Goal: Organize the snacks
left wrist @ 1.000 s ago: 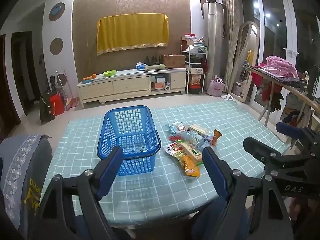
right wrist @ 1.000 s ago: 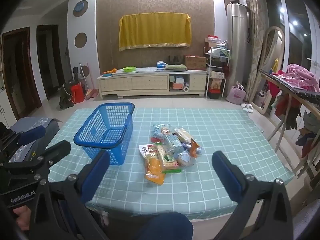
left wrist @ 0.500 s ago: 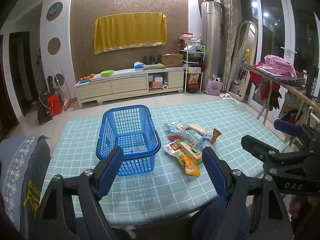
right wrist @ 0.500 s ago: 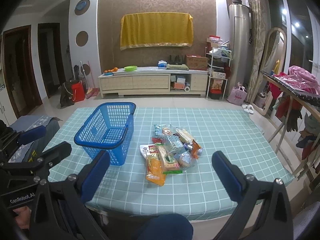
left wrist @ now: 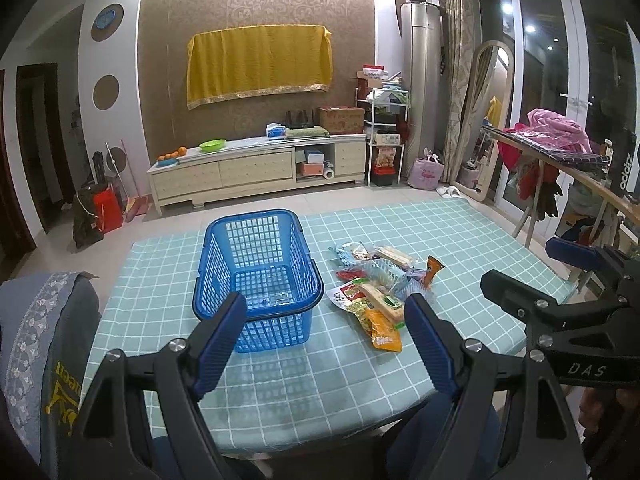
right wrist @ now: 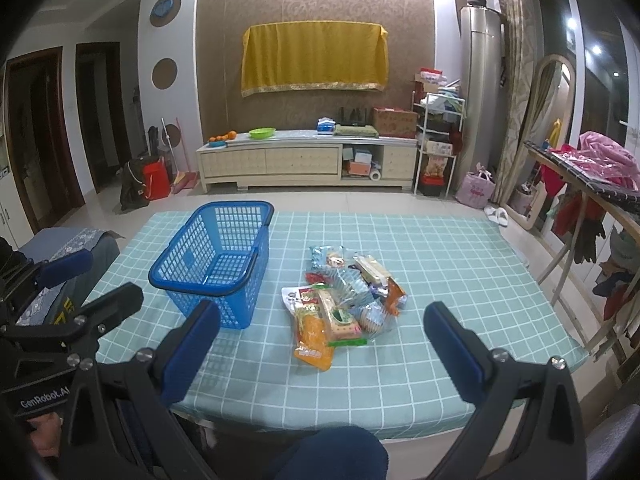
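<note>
Blue basket (left wrist: 256, 276) and snacks (right wrist: 340, 300) lie beyond both empty, spread grippers.

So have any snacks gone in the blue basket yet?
Not yet. The blue basket looks empty, and the snack packets all lie in a pile beside it on the checked tablecloth. The left gripper and right gripper are open, holding nothing. Every packet is left to move.

Black frames, blue fingers (left wrist: 218, 344) (silver screws)
</note>
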